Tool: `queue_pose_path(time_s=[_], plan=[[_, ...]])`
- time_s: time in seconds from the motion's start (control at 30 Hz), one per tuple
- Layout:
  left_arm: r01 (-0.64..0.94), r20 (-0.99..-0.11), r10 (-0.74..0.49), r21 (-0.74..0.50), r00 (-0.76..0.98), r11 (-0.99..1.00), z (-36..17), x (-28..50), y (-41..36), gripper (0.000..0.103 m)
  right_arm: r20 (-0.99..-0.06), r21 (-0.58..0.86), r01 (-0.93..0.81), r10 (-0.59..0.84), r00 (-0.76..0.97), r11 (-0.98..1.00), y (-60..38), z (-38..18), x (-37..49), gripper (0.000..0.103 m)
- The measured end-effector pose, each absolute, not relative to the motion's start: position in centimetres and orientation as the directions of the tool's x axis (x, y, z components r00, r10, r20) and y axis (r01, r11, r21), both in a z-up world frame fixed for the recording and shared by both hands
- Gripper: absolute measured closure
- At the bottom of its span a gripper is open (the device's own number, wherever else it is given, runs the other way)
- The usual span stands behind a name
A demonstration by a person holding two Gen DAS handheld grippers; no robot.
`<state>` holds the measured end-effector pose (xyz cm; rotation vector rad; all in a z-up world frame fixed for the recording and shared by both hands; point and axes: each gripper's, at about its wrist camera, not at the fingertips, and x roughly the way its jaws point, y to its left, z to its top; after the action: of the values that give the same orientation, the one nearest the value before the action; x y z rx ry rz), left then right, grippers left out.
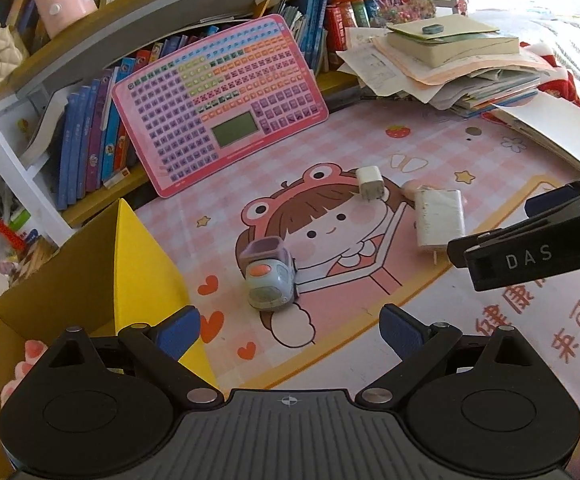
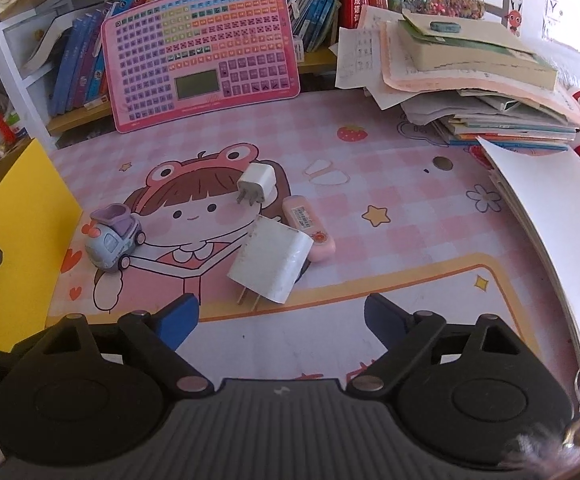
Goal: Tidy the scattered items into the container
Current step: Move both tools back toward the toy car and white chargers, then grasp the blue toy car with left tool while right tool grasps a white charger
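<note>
Across the middle of both views, your pink cartoon mat (image 2: 370,216) covers the bench, and the scattered items lie on it. Seen from your right wrist, the large white charger (image 2: 270,260) sits at centre frame with its prongs toward you, leaning on the pink eraser (image 2: 310,224) just behind it to the right. The small white plug (image 2: 255,184) stands a little above them, and the toy car (image 2: 114,240) sits well apart at centre left. Your right gripper (image 2: 282,316) is spread wide at the bottom of that frame, nothing between its blue pads, hovering short of the charger.

From your left wrist, the toy car (image 1: 270,276) lies just above your left gripper (image 1: 290,328), which is likewise spread wide and empty. The yellow cardboard box (image 1: 138,264) stands open at lower left, touching nothing but the mat, with something pink inside that you cannot make out. Your right gripper (image 1: 530,236) enters from the right edge. The pink keyboard toy (image 1: 218,100) leans on the bookshelf at upper centre.
</note>
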<state>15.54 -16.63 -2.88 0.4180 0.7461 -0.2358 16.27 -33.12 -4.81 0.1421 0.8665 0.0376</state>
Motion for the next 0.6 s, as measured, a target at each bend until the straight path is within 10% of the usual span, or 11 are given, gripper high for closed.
queue_pose_path(time_s=[0.6], plan=[[0.325, -0.697, 0.002, 0.337, 0.717, 0.884, -5.3, 19.8, -17.3, 0.01, -0.787, 0.187, 0.059, 0.114, 0.606, 0.981, -33.0, -6.7, 19.7, 0.021]])
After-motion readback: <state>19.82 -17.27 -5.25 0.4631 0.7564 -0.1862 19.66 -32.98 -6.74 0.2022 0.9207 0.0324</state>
